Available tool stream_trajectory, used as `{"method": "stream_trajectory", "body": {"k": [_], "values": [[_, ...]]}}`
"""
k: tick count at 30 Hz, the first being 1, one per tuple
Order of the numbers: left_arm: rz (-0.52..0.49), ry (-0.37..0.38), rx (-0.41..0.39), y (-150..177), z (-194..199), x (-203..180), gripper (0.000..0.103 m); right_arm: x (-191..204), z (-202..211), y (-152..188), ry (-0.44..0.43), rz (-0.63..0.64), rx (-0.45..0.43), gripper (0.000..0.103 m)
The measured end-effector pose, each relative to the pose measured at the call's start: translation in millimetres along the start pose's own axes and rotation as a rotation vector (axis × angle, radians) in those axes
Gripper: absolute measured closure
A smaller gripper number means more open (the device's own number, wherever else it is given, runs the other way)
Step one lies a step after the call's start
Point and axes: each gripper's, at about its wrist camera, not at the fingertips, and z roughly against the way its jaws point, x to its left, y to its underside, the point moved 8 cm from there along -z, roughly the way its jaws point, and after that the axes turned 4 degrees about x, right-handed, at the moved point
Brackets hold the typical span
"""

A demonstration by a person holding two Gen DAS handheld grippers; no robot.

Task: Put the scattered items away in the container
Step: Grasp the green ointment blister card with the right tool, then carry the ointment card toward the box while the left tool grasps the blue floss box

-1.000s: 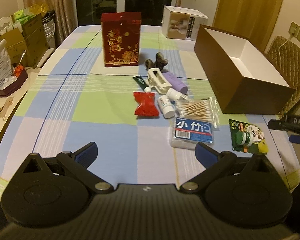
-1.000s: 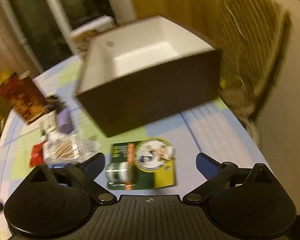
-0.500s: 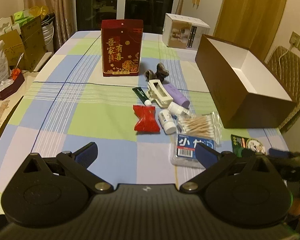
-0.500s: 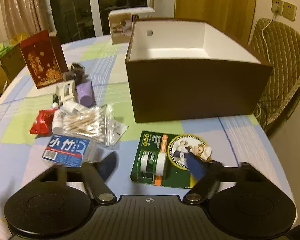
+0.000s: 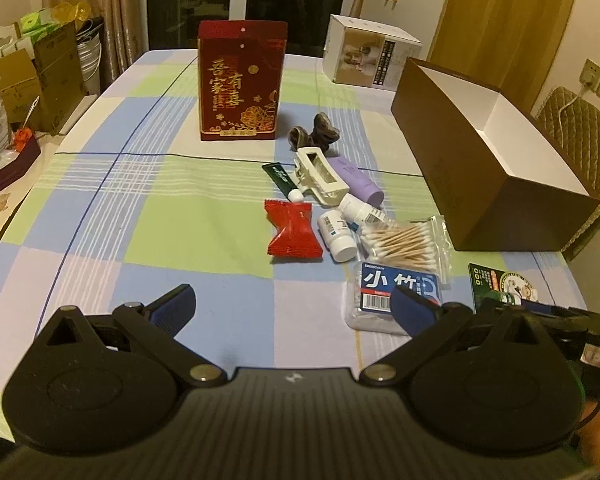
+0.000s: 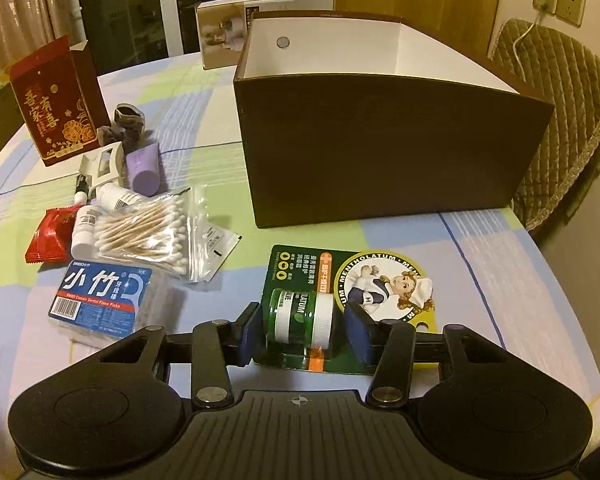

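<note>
The brown open box with white inside (image 6: pixel 392 140) stands at the table's right side; it also shows in the left wrist view (image 5: pixel 488 156). My right gripper (image 6: pixel 306 330) is closed around the green Mentholatum jar on its card (image 6: pixel 300 314), which lies flat in front of the box. My left gripper (image 5: pixel 292 308) is open and empty above the table's near edge. Scattered items lie in a cluster: a blue floss-pick box (image 5: pixel 396 292), a bag of cotton swabs (image 5: pixel 404 242), a red packet (image 5: pixel 294 228), white bottles (image 5: pixel 336 232), a purple tube (image 5: pixel 358 182), a cream hair clip (image 5: pixel 320 176).
A red gift box (image 5: pixel 240 80) stands upright at the table's middle back. A white carton (image 5: pixel 370 58) sits at the far edge. A quilted chair (image 6: pixel 560 120) is right of the box. Cartons and bags (image 5: pixel 24 76) stand off the table's left side.
My right gripper has come down over the Mentholatum jar and its jaws have closed in on it. My left gripper has drawn back slightly and stays open.
</note>
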Motion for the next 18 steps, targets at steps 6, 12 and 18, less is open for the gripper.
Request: {"method": "stream_trajectory", "body": {"k": [6,12,18], "values": [[-0.022,0.01,-0.001,-1,-4,-7,0.002,-4,-2,1,0.001,-0.01,0.011,0.065],[-0.04,0.019,0.004,-1,-9,-14,0.002,-8,-1,2,0.007,-0.015,0.014,0.066],[-0.065,0.038,0.008,-1,-19,-29,0.002,-16,7,-1,0.009,-0.048,-0.002,0.066]]}}
